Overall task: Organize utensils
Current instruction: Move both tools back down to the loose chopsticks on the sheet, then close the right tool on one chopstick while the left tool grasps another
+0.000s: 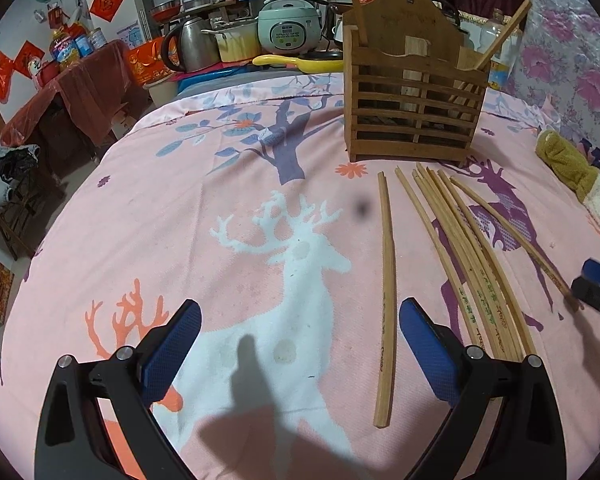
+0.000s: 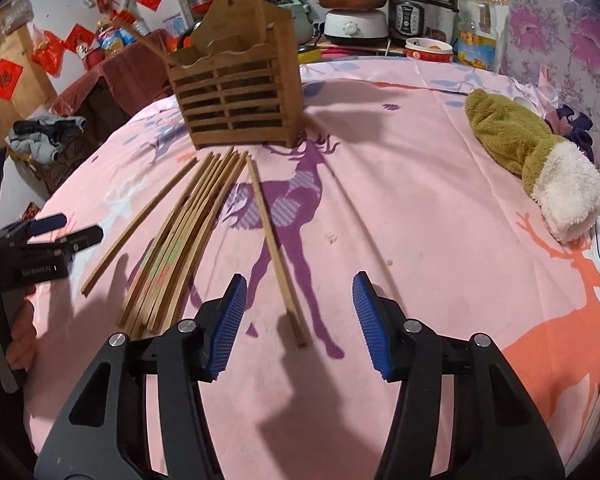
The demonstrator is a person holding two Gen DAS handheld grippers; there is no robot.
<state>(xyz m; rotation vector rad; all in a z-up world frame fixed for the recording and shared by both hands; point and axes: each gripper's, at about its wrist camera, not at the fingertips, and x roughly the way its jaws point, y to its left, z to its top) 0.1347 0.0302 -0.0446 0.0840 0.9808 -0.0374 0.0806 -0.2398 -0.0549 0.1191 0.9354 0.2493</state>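
A slatted wooden utensil holder [image 1: 412, 112] [image 2: 240, 96] stands on the pink deer-print cloth [image 1: 220, 200] with two chopsticks leaning in it. In front of it lies a bundle of several wooden chopsticks [image 1: 472, 272] [image 2: 180, 252]. One single chopstick [image 1: 388, 280] [image 2: 114, 236] lies to the bundle's left. My left gripper [image 1: 300, 308] [image 2: 60, 228] hovers open just left of that stick, with nothing between its blue pads. Another lone chopstick [image 2: 276, 252] [image 1: 516, 236] lies right of the bundle. Its near end sits between the pads of my right gripper [image 2: 300, 280] [image 1: 596, 284], which do not touch it.
A green and white plush item [image 2: 532, 156] [image 1: 572, 168] lies at the right side of the cloth. Beyond the far edge stand a kettle [image 1: 192, 44], rice cookers [image 1: 288, 28] [image 2: 420, 12] and an oil bottle [image 2: 476, 24]. The cloth drops off at the left to a cluttered floor.
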